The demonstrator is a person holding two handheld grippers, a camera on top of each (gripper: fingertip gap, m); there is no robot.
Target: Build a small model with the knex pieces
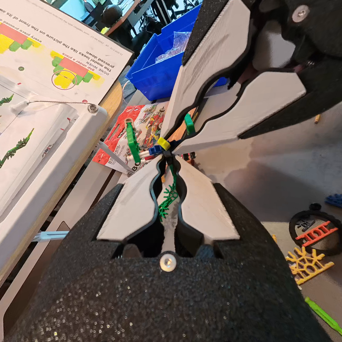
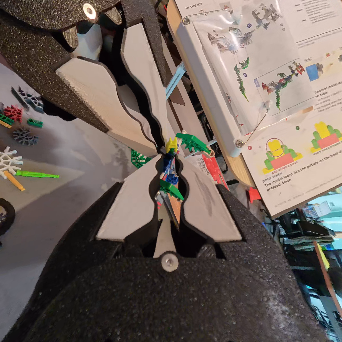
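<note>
A small construction-toy model is held in the air between both grippers, whose tips meet nearly head-on. It has a yellow clip [image 1: 163, 144], a blue connector [image 1: 155, 149], white rods and a green toothed piece [image 1: 133, 142]. My left gripper [image 1: 167, 159] is shut on the model's green lattice strip [image 1: 168, 199], which runs back between its fingers. My right gripper [image 2: 169, 157] is shut on the model's blue and green end [image 2: 171, 178], just below the yellow clip [image 2: 170, 145]. The right gripper [image 1: 171, 146] enters the left wrist view from the upper right. The left gripper [image 2: 160, 148] enters the right wrist view from the upper left.
An instruction board [image 1: 61, 61] with a clear sleeve stands on a wooden shelf beside the grippers. Blue bins [image 1: 157, 74] and a red toy box [image 1: 129, 133] lie behind. Loose pieces lie on the grey table: a yellow connector [image 1: 305, 264], an orange ladder piece [image 1: 316, 235], a green rod [image 2: 37, 174], a white connector [image 2: 7, 159]. Left and right tips are no more than a few centimetres apart.
</note>
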